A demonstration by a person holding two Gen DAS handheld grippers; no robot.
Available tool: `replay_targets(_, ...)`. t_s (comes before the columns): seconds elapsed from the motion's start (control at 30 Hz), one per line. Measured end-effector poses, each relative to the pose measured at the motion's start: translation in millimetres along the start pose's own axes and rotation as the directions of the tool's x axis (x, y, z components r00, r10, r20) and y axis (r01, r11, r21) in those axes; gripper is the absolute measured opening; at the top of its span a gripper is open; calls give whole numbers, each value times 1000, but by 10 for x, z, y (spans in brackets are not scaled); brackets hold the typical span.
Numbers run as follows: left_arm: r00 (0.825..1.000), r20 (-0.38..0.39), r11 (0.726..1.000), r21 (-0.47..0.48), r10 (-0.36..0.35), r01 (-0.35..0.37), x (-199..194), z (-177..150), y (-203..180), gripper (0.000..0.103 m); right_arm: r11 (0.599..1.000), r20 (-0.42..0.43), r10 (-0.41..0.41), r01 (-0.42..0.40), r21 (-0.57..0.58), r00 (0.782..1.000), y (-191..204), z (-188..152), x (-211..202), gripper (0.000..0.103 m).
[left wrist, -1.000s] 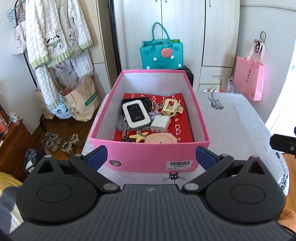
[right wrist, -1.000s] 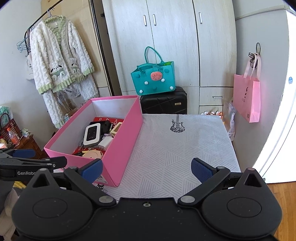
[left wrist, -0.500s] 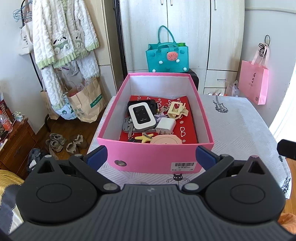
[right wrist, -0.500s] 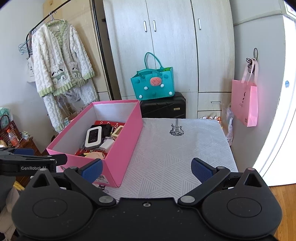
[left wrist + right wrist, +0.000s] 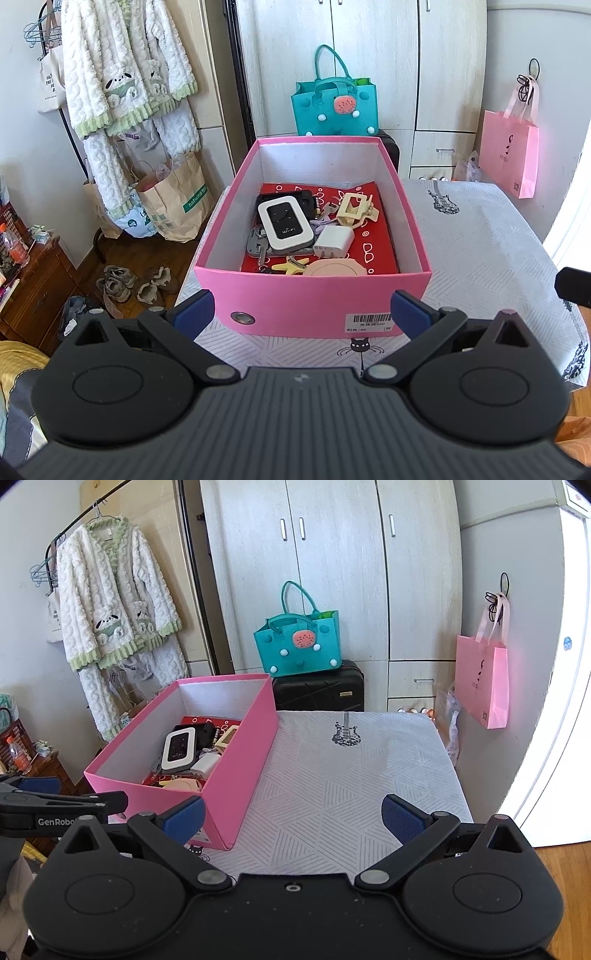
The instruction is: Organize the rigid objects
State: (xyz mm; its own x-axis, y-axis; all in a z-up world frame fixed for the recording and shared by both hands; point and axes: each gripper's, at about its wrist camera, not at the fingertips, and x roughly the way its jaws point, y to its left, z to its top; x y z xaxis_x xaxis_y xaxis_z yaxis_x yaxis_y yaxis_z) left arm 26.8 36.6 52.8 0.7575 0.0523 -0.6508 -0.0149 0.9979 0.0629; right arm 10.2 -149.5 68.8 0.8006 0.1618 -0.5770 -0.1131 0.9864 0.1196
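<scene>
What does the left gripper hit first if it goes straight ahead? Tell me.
Probably the near wall of the pink box. The left gripper is open, pointing at that wall from close by, though its height against the rim is hard to judge.

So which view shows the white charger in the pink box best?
The left wrist view: it looks down into the box, so the charger shows whole, beside the WiFi router. The right wrist view shows the charger small and side-on, partly hidden by the box wall.
</scene>
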Motion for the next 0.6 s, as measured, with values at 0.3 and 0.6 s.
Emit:
replay_targets(0.3, 1000, 3, 1000, -15, 15, -15, -11, -16, 28, 103, 1000, -2, -9, 9, -1, 1000, 9, -7, 14, 103)
replay_targets(0.6, 999, 17, 999, -6, 38, -38, -62, -27, 35, 103, 1000, 11, -21, 21, 6, 1000, 7, -14, -7, 103)
